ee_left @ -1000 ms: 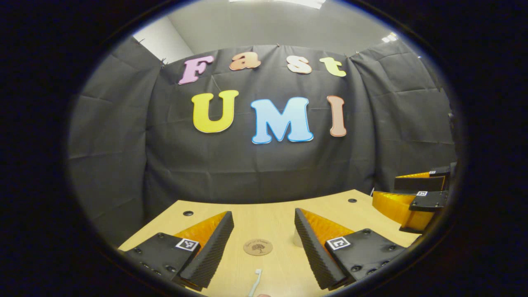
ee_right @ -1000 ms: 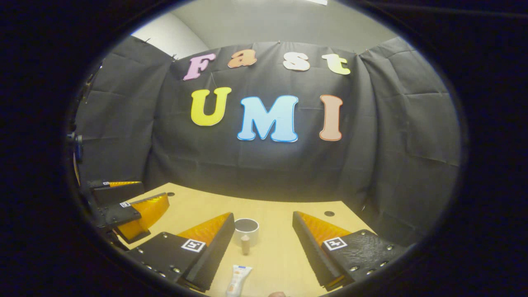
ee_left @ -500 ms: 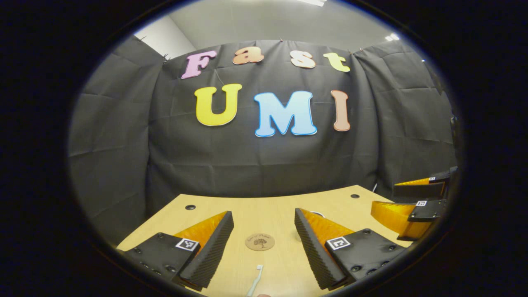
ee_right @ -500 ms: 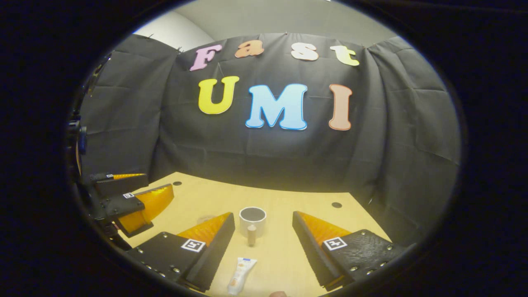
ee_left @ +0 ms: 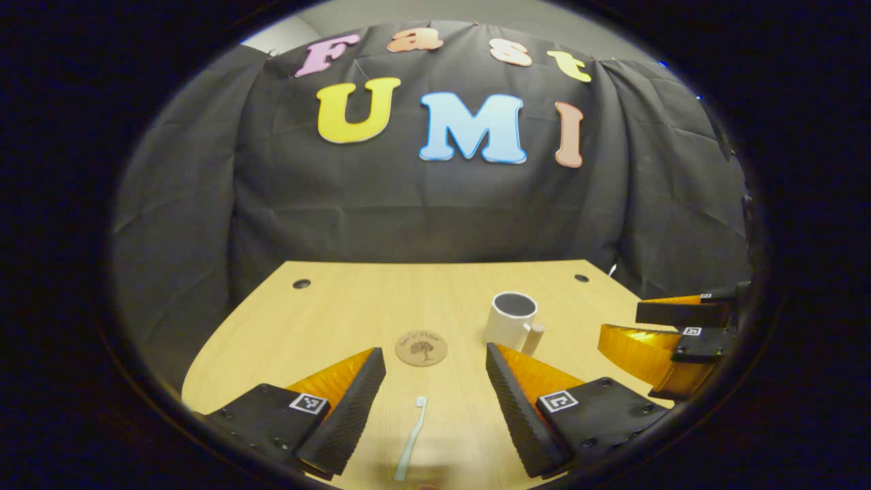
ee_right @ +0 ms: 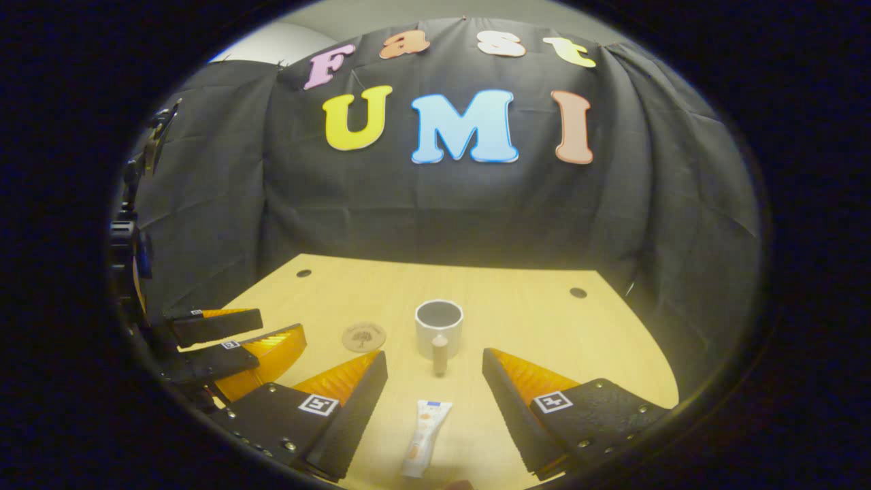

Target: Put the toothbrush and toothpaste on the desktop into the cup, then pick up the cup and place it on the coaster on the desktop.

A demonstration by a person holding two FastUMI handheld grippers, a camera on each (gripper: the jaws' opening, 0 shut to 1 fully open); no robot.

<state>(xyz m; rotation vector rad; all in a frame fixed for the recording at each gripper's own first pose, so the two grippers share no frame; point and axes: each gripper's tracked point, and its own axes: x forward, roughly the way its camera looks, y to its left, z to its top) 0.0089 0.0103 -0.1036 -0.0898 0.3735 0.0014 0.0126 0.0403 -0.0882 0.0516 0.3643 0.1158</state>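
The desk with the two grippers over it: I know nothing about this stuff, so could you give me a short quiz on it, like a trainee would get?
1. True or false: the toothbrush already stands in the cup.
2. What lies between the right gripper's fingers? A) coaster B) toothpaste C) cup
3. Fill in: both grippers are ____ and hold nothing.

Key
1. False: it lies flat on the desk, between the left gripper's fingers.
2. B: the toothpaste. The coaster lies farther off, beside the cup.
3. Open.
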